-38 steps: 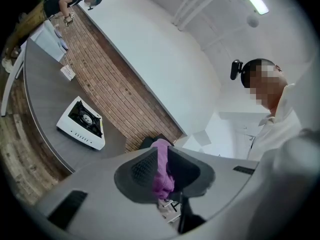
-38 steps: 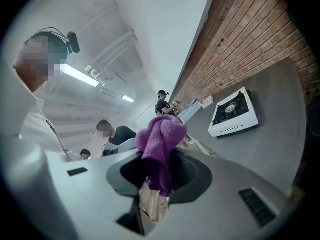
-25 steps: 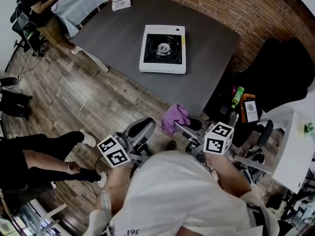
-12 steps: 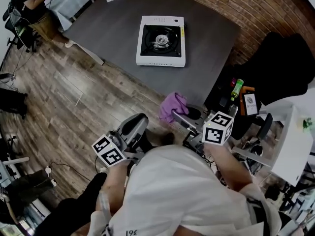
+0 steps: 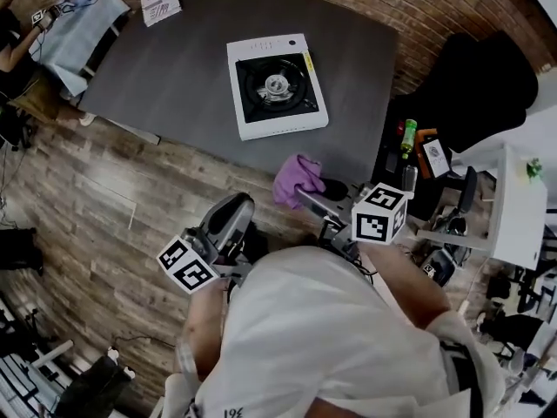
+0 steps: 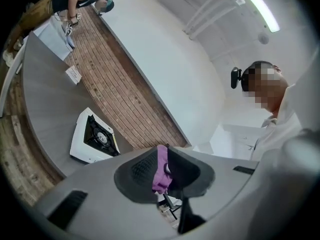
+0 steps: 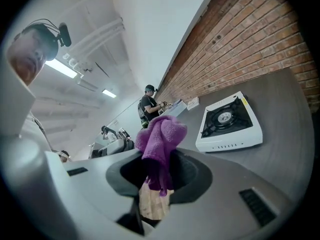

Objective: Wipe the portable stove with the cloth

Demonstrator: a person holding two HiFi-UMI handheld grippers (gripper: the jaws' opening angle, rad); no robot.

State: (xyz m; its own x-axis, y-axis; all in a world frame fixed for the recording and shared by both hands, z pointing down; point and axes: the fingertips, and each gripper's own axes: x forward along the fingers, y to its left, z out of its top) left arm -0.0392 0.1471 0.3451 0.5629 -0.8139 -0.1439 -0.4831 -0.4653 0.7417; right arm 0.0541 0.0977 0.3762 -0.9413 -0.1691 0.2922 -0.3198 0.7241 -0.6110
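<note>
- The grey table (image 5: pixel 165 68) spreads across the far side. Both tools hang over the wooden floor near its near edge, so the wiping has not started.
- The left tool (image 5: pixel 237 209) has its jaws drawn almost together with only a thin slit between them. It pinches nothing, and the purple in that slit looks like the cloth beyond it.
- The white portable stove (image 5: pixel 274 85) sits flat on the table, well apart from both tools, with its black burner top bare.
- The purple cloth (image 5: pixel 296 174) is bunched in a loose wad that sticks out past the jaws, just right of the left tool.
- The right tool (image 5: pixel 306 197) is pressed onto that cloth.
- Risks, as a judgement:
  - The wad is held by a small fold, so dragging it over the burner grate could snag it and pull it free.
  - With nothing bracing the stove, a hard push may slide it across the table.
</note>
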